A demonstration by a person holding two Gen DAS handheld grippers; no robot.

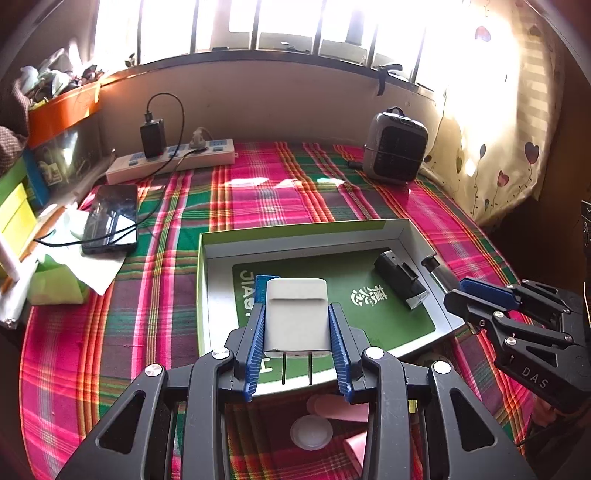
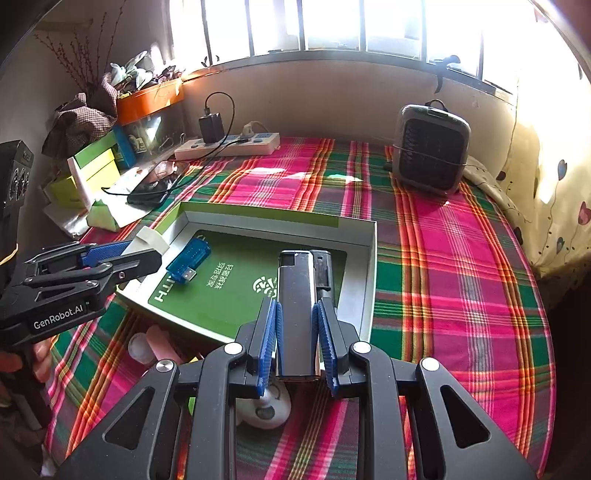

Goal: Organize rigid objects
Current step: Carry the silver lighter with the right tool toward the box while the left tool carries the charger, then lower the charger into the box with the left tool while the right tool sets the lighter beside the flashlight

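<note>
Left tongs [image 1: 297,325] clamped on white charger [image 1: 296,314], above box [image 1: 201,295]. Right tongs [image 2: 297,332] clamped on silver lighter [image 2: 295,295]; blue USB adapter [image 2: 186,260] in box.

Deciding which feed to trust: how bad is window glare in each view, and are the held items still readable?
Left wrist view: window blown out, curtain washed; white charger sharp. Right wrist view: similar glare up top; silver lighter clear, edges fisheye-bent.

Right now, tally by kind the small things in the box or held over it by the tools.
White charger plug, in the left tool: 1
Blue USB stick, in the box: 1
Black lighters, one in the right tool: 2
Total: 4
</note>
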